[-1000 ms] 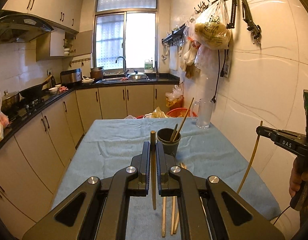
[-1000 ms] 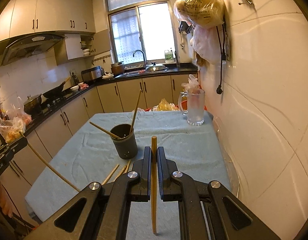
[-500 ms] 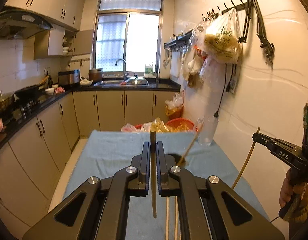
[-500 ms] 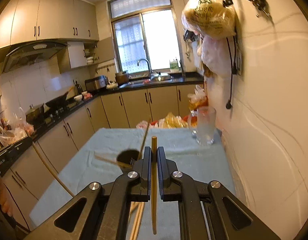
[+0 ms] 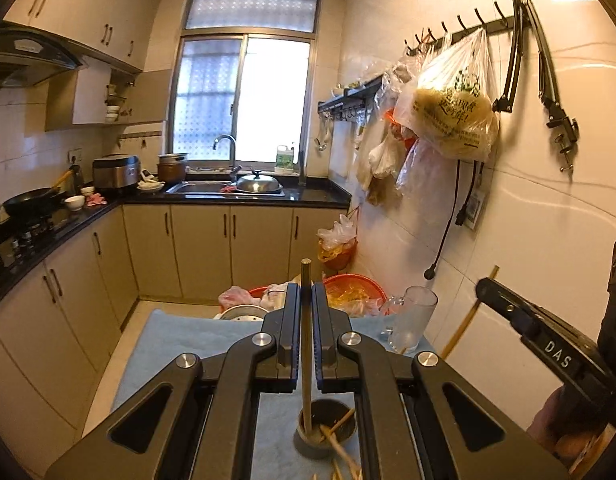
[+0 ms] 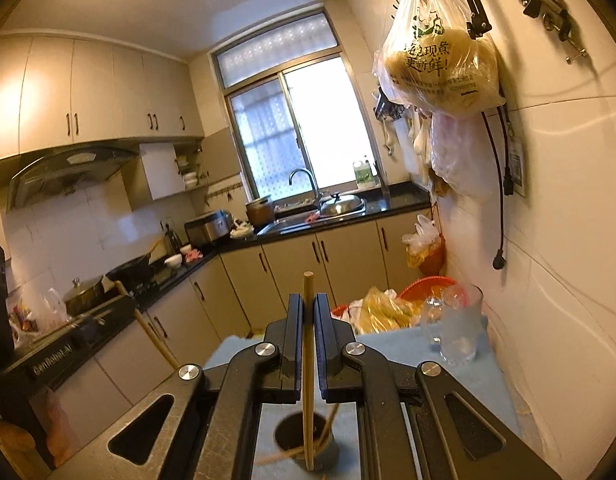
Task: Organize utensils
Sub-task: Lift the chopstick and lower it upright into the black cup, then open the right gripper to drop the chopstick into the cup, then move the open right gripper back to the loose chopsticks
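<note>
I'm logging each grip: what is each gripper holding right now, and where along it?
The left gripper and right gripper each pinch one chopstick near its upper end, the long part hanging toward the cup.

Your path along the table's (image 5: 176, 344) left edge is wide open cloth. At the far right corner the glass mug (image 5: 409, 320) blocks you, tight against the wall (image 5: 548, 240). Dark cup (image 5: 326, 428) stands mid-table below you.
</note>
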`<state>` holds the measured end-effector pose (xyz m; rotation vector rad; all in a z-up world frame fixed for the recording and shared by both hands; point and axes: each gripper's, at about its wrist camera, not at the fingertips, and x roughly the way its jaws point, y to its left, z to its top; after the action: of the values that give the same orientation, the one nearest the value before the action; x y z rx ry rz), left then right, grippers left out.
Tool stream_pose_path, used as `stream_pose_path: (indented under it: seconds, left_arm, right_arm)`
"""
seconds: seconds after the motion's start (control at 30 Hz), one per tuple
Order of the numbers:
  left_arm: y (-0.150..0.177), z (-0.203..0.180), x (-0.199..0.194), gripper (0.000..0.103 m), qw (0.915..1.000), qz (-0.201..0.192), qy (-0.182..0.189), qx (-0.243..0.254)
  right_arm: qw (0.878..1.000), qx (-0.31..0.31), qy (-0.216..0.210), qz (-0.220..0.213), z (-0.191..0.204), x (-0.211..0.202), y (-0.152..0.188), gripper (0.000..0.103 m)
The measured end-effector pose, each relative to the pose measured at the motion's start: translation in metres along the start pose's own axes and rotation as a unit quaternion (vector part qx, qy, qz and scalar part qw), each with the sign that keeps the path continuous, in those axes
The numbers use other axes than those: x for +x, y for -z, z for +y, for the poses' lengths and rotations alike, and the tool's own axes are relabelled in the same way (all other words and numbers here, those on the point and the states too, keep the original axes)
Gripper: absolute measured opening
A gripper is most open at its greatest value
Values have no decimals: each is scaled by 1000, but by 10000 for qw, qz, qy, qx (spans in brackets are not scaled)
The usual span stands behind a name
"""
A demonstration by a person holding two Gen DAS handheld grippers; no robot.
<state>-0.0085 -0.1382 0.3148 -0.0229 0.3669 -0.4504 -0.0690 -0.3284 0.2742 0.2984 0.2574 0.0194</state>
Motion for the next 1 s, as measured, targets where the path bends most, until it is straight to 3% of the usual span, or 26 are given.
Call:
stream_pose_path:
  seconds: [0.13, 0.3, 0.47, 0.6, 0.73, 0.87, 1.0]
  left_arm:
    - [10, -5, 39, 5, 9995, 311, 105, 43]
    - [43, -2, 87, 5, 9950, 960, 253, -46]
    - [64, 5, 100, 5, 9922, 1220, 238, -111]
    - [64, 14, 93, 12, 9915, 1227, 265, -345]
    - [63, 23, 69, 32, 9930, 1085, 164, -444]
    - [66, 35, 37, 41, 9944, 914, 24, -537]
    - [79, 52, 9, 43, 9940, 888, -163, -625]
  right_arm:
    - [9999, 67, 103, 109, -4, 31, 10, 6]
    - [9975, 134, 177, 664, -16, 68, 44, 6]
    - [9941, 233, 139, 1050, -28, 85, 65, 7]
    - [9916, 357, 45, 1241, -33, 86, 71, 10]
    - [9926, 296, 96, 1173, -35, 74, 67, 31]
    - [9927, 225, 139, 1181, -38, 50, 64, 35]
    - [9888, 70, -27, 1491, -35, 27, 74, 35]
